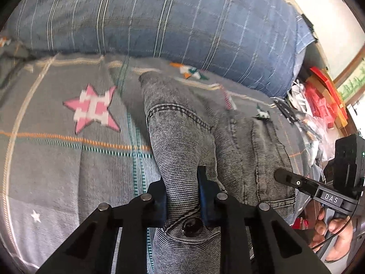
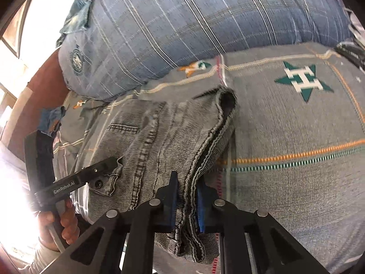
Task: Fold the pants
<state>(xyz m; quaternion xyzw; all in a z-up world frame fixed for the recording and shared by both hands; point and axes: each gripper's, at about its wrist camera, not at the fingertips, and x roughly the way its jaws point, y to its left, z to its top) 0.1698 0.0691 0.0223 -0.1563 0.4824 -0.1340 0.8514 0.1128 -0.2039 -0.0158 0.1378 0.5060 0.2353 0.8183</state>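
Claws, left claw (image 1: 182, 196) and right claw (image 2: 187, 205), are each pinching shut on bunched waistband and hems of limp, heavy-looking pants (image 1: 189, 132), which are sagging between them.

The pants (image 1: 182, 141) lie on the bedspread (image 1: 68, 159) in front of the pillow (image 1: 159, 18). The left gripper (image 1: 182, 205) and right gripper (image 2: 187, 205) pinch their near edges side by side.

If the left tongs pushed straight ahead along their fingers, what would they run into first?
The left tongs are already shut on the jeans, so more denim comes first; beyond it probably the blue pillow, though depth is unclear.
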